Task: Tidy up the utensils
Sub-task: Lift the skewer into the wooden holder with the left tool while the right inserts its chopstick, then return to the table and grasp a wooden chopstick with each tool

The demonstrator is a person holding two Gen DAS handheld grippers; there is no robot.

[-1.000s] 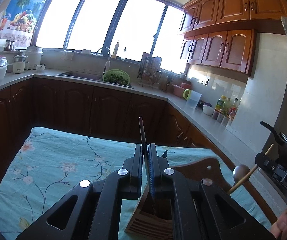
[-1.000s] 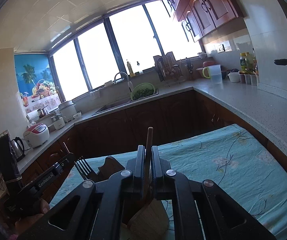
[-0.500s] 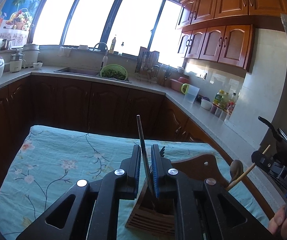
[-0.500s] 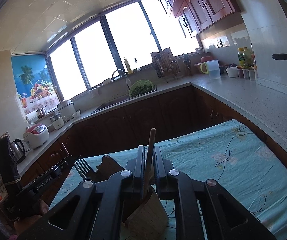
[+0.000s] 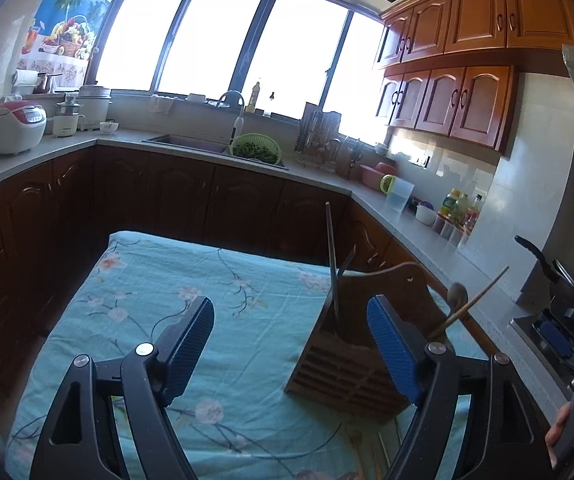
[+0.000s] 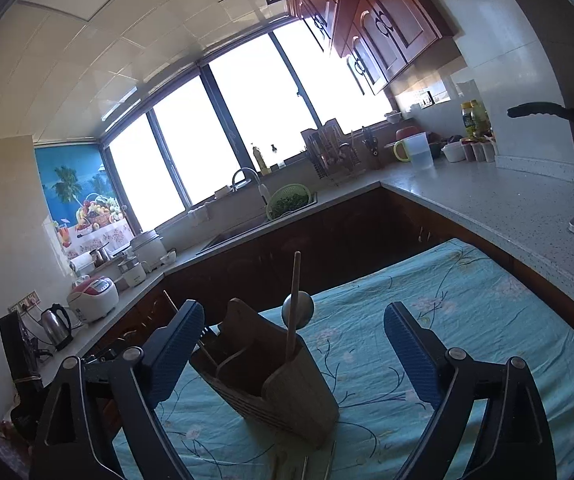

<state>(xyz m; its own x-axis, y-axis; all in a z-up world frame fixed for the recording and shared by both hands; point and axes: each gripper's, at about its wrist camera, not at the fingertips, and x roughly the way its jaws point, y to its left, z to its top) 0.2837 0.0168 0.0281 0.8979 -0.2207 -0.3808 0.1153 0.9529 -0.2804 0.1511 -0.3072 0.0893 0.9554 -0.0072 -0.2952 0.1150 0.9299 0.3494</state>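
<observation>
Two grippers hanging nearest, jaws wide apart, gripping nothing: left gripper [image 5: 291, 344], right gripper [image 6: 291, 350]. Just beyond, wooden utensil holder [image 6: 287, 384] sitting on the cloth-covered surface [image 6: 467, 320], wooden spoon [image 6: 295, 304] and dark chopsticks [image 5: 333, 264] leaning loose inside. More utensils lying near, partly hidden. Risk: careless jaws clipping those leaning handles, tipping the holder.

Home kitchen, wooden cabinets [image 5: 467, 28], sink [image 5: 191, 143], rice cooker [image 5: 15, 126]
</observation>
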